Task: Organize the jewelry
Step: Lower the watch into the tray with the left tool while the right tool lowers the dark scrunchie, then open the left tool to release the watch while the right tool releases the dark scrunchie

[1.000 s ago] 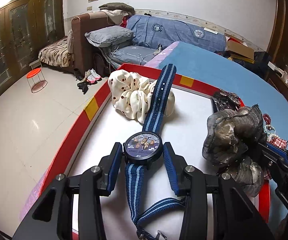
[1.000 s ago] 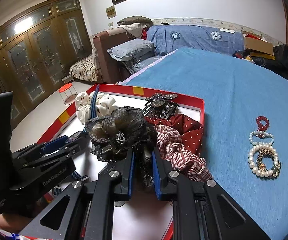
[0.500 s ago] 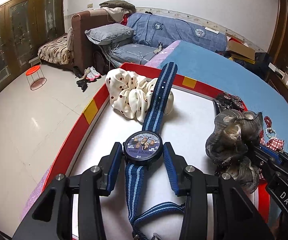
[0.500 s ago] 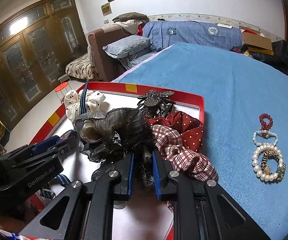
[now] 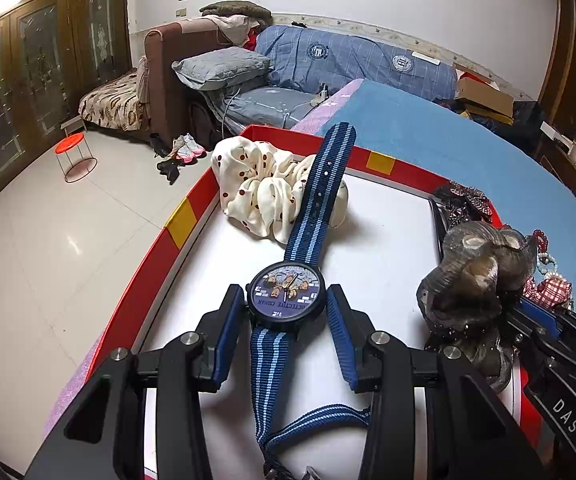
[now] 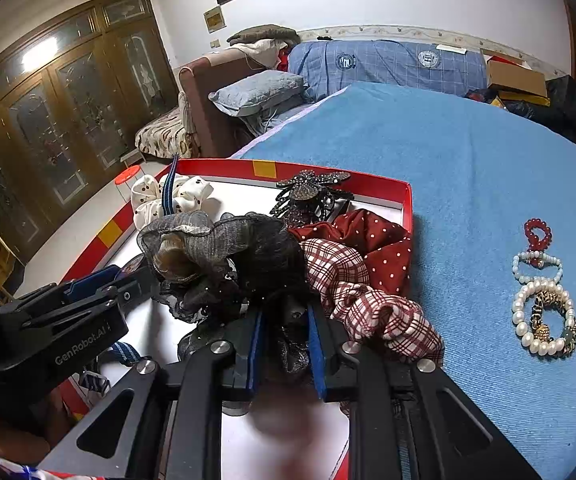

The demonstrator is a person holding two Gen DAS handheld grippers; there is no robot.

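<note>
Blue-padded left gripper (image 5: 285, 320) sits low centre of the left wrist view, jaws apart, one pad either side of the watch (image 5: 285, 299); left pad looks touching the case, right pad shows a small gap. Watch face lies flat on the white floor of the red tray (image 5: 149, 264), and its striped strap (image 5: 322, 196) runs up-frame over the cream dotted scrunchie (image 5: 255, 196). Lower strap end loops between the gripper arms at the frame bottom.

Right gripper (image 6: 283, 344) is at lower centre of the right wrist view, jaws nearly together, clamped on the dark mesh scrunchie (image 6: 223, 256). That scrunchie bunches up in front of the fingers and blocks much of the tray middle. It looks raised off the tray floor, cannot tell for sure.

Around it in the right wrist view: plaid scrunchie (image 6: 372, 304) just right of the fingers and hanging over the tray rim, red dotted scrunchie (image 6: 372, 240) behind it, and a black rhinestone hair clip (image 6: 312, 192) near the far rim. Out on the blue cloth (image 6: 428, 152), well apart from the tray at right of frame, lie a red bead bracelet (image 6: 538, 234) and pearl bracelets (image 6: 540, 320).

Left wrist view alone shows the watch face print. Right wrist view alone shows the pearl bracelets laid out in full, plus the left gripper body at lower left.
</note>
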